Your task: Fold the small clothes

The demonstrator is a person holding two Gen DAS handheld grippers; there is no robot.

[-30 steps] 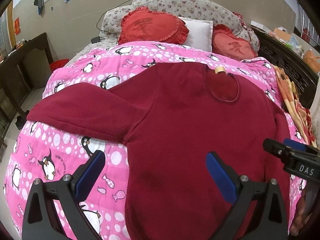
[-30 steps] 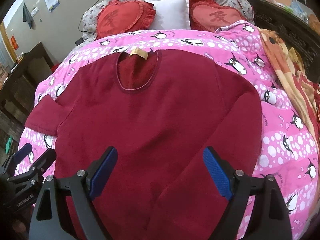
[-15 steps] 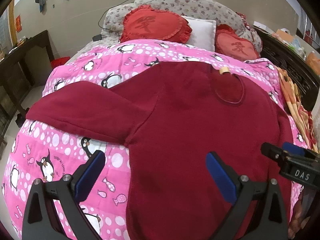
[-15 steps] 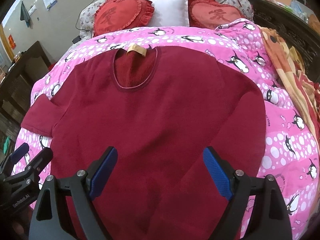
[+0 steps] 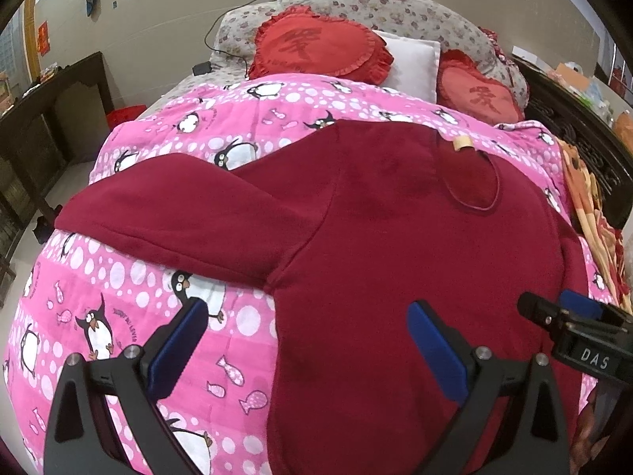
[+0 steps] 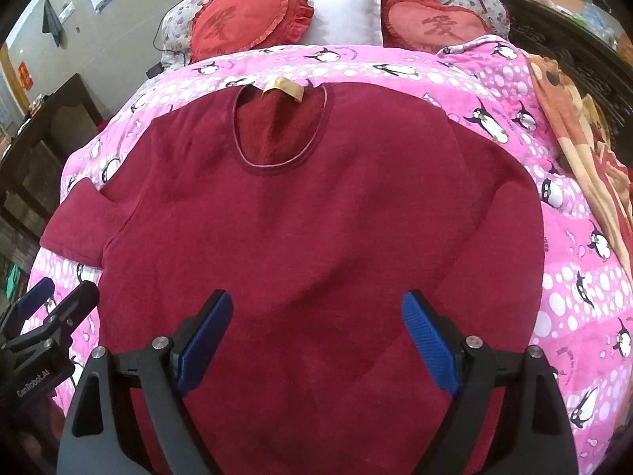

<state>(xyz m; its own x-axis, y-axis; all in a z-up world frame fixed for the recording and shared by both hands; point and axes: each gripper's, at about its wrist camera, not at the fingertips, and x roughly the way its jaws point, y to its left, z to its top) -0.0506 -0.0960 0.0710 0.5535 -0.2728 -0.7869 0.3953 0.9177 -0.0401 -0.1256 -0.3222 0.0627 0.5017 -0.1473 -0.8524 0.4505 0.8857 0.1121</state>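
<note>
Item: dark red sweater [image 6: 316,217], lying flat and face up on the pink penguin quilt [image 5: 118,316] of a bed, neckline [image 6: 283,128] with its tan label toward the heart-shaped red cushions [image 6: 245,21] at the head of the bed. Condition: unfolded as far as can be seen; one sleeve [image 5: 178,213] lies spread out to the side of the body, away from the neckline, on the quilt, while the opposite sleeve is not visible in either view. Left gripper [image 5: 312,340]: released, jaws wide, nothing between them, held above the side seam of the sweater just below the armpit of the spread sleeve. Right gripper [image 6: 316,332]: released, jaws wide, empty, held over the lower middle of the sweater body, on the hem side of the neckline. Change over the last second: both views have drawn slightly closer to the fabric, the sweater itself unmoved and unwrinkled. Assessment: the approach is under way and no fold has begun; the spread sleeve, nearest the left gripper, looks like the likely first thing to take hold of.
</note>
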